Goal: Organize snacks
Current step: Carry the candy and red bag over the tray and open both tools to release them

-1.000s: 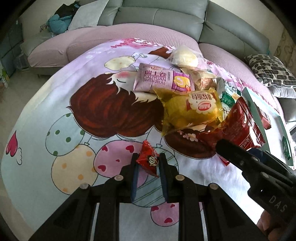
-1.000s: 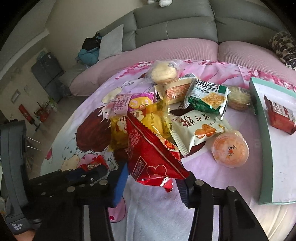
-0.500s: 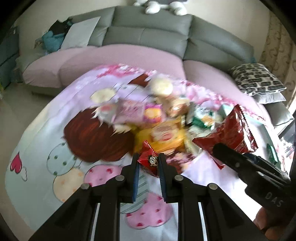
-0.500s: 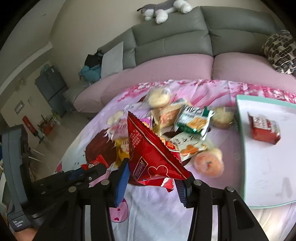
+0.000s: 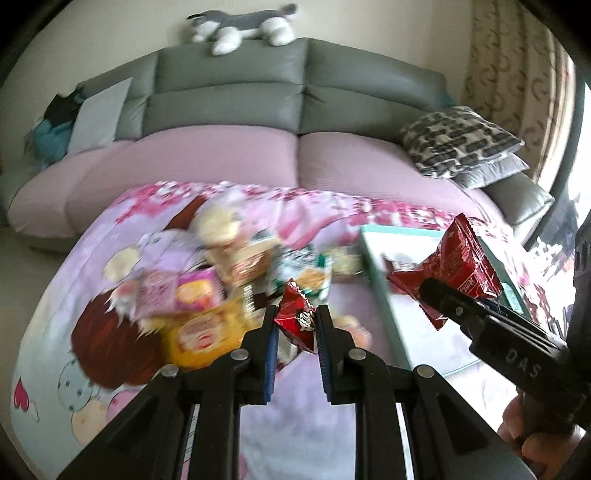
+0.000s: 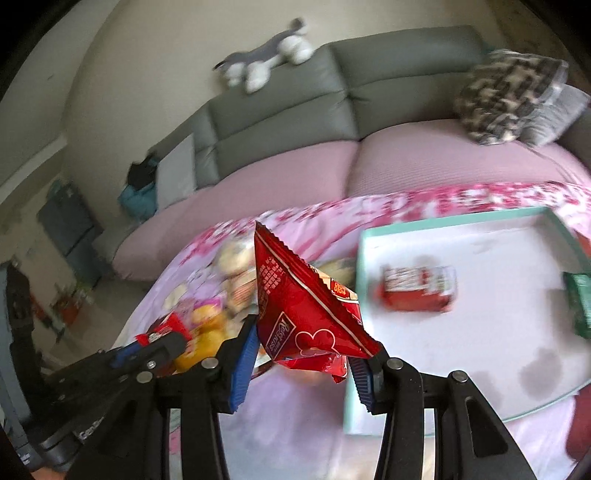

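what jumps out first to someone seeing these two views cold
The big red snack bag stands out first, clamped upright in the right gripper just left of the teal-rimmed tray. Next is the small red packet pinched in the left gripper, above the blurred heap of snacks on the cartoon-print cloth. A plush dog lies along the top of the grey sofa behind.
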Available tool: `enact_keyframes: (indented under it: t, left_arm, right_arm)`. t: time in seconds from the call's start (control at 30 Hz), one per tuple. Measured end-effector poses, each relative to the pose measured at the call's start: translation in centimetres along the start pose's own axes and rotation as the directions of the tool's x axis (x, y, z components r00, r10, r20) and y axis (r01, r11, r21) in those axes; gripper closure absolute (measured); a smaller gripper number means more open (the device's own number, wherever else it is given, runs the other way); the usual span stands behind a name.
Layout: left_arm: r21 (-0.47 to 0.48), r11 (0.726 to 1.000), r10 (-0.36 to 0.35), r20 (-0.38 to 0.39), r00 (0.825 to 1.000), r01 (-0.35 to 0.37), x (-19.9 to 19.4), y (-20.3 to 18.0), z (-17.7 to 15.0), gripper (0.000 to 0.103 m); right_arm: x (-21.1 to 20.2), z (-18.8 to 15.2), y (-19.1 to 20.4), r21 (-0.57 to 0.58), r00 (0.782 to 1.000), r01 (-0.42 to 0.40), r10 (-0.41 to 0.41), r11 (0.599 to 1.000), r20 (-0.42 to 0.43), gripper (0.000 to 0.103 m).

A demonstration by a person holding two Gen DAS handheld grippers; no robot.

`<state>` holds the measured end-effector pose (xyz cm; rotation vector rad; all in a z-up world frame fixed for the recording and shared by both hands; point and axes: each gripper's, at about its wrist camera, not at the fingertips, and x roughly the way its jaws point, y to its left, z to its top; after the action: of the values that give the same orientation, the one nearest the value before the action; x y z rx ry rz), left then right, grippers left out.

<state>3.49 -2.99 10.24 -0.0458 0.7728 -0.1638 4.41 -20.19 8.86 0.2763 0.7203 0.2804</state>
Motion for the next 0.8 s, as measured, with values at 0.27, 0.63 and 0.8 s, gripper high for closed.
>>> enact_keyframes:
  t: [0.27, 0.63, 0.8]
  left_arm:
    - [0.102, 0.994, -0.041, 0.003, 0.999, 0.041, 1.5, -5.2, 2.3, 0.083]
    - [0.233, 0.96, -0.138, -0.081, 0.987, 0.154, 5.2, -13.1, 3.1, 0.083]
    - [0.246, 0.95, -0.167, -0.11, 0.98, 0.19, 6.5, -15.1, 2.5, 0.083]
  right_arm:
    - [-2.3, 1.4, -5.5, 0.099, 0.987, 0.14, -0.147, 0.985, 0.061, 0.054]
    - [-4.9, 1.2, -12.0, 0.211, 0.902, 0.416, -0.431, 0.884, 0.027, 0.054]
    - [-5.5, 1.0, -13.9, 0.247, 0.88, 0.462, -0.476, 0.852, -0.004, 0.054]
